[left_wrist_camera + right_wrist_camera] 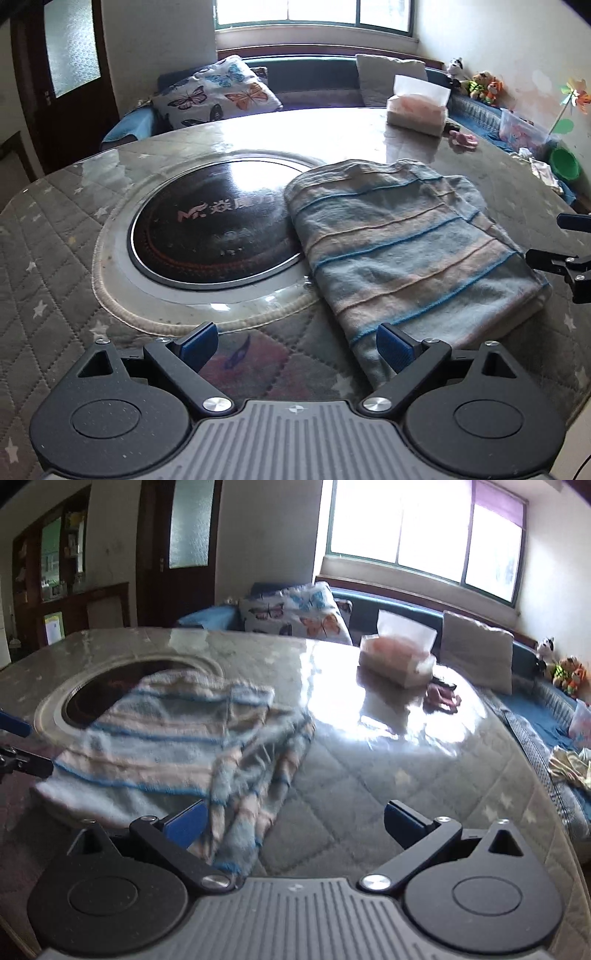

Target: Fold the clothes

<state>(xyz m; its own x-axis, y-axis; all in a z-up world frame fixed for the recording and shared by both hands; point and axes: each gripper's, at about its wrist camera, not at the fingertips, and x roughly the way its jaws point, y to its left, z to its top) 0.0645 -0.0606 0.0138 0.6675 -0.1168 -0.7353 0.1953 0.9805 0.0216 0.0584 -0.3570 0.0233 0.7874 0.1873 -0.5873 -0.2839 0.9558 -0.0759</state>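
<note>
The round table [74, 229] has a quilted grey cover under glass, and a folded striped fuzzy garment [406, 251] lies beside the black cooktop [207, 229]. The left gripper [295, 347] and the right gripper [295, 823] both stand wide open and hold nothing, near the garment's edge.

The surface [55, 206] carries one striped garment [413, 243], one tissue box [417, 107], one round cooktop [210, 229], and two pillows [218, 92] sit behind.

The cloth [406, 251] is laid on the table [55, 229] at frame centre-right, its left edge over the hob [207, 225]. The tissue box [417, 107] is seen behind it, upper right; the cushion [218, 92] beyond, upper left.
</note>
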